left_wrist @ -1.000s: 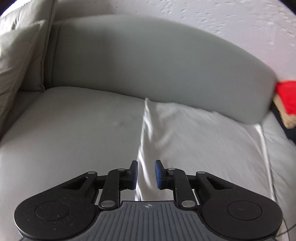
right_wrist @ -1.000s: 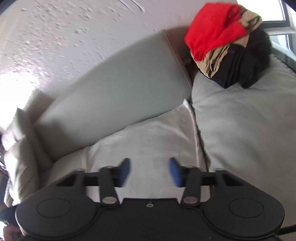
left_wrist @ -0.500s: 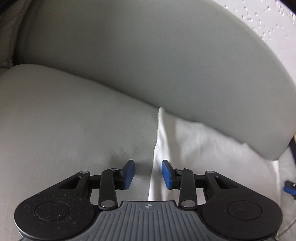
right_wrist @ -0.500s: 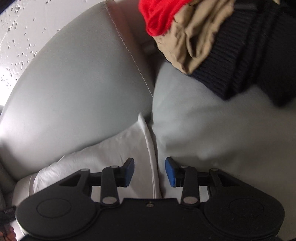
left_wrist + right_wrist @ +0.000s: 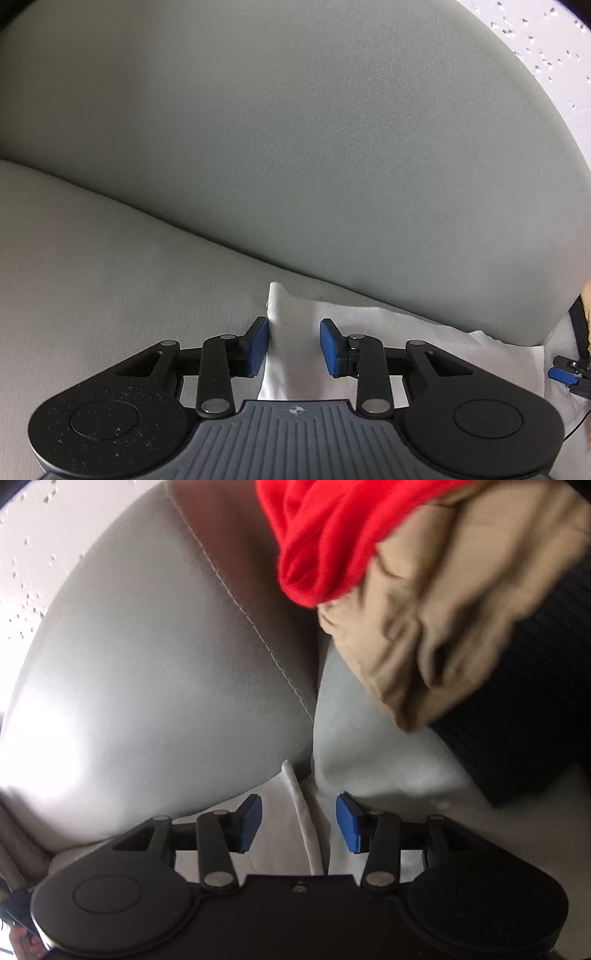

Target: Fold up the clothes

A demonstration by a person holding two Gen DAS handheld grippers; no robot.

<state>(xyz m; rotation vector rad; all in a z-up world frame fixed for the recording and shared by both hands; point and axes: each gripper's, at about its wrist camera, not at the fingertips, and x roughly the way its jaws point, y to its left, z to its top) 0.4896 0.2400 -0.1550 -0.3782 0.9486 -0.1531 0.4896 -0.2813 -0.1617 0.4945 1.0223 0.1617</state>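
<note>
White folded garment (image 5: 369, 332) flat on smooth grey sofa seat (image 5: 92, 277), its left corner between left gripper (image 5: 293, 345) closing pads, untouched, right edge between right gripper (image 5: 299, 823) opening pads, red, tan, ribbed black clothes pile (image 5: 424, 609) beyond

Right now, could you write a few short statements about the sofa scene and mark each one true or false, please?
1. The white garment lies on the grey sofa. True.
2. The left gripper is clamped on a red garment. False: its pads straddle the white garment's corner without pressing, and its jaws are closing.
3. A red garment sits on top of the clothes pile. True.
4. The right gripper is shut. False: its jaws are opening, with the white garment's edge between them.
5. The tan garment lies folded flat. False: it is crumpled.
</note>
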